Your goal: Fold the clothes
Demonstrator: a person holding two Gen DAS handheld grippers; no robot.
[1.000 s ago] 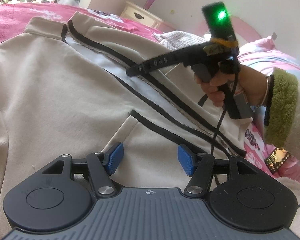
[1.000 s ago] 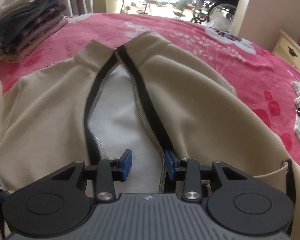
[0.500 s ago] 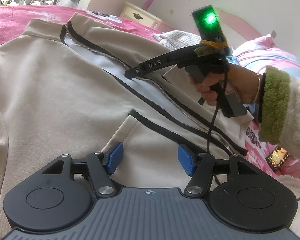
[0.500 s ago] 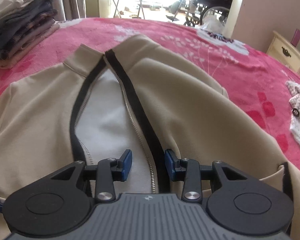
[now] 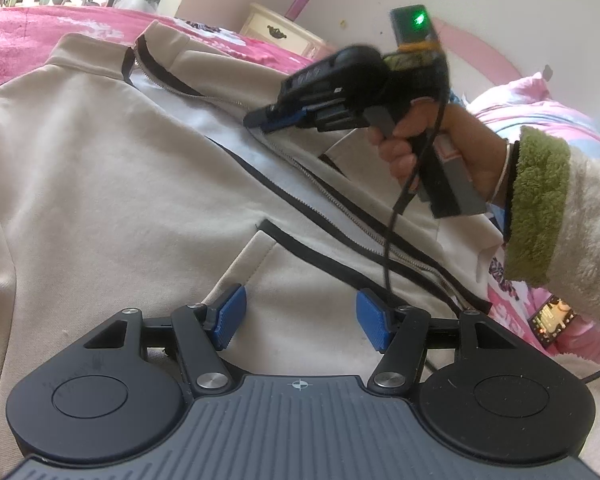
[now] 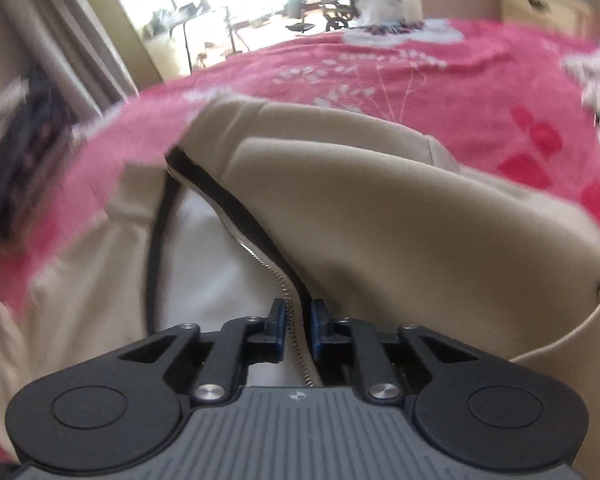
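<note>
Jacket (image 5: 100, 168): spread flat on bed (image 6: 420, 64), unzipped, unfolded. Right gripper (image 6: 296, 332): jaws just closed, zipper edge (image 6: 288, 312) pinched. Left gripper (image 5: 298, 320): held open, empty. Folding all left.

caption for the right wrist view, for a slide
Right gripper, having just narrowed, pinches the zipper edge of a beige jacket spread on a pink bedspread.
</note>
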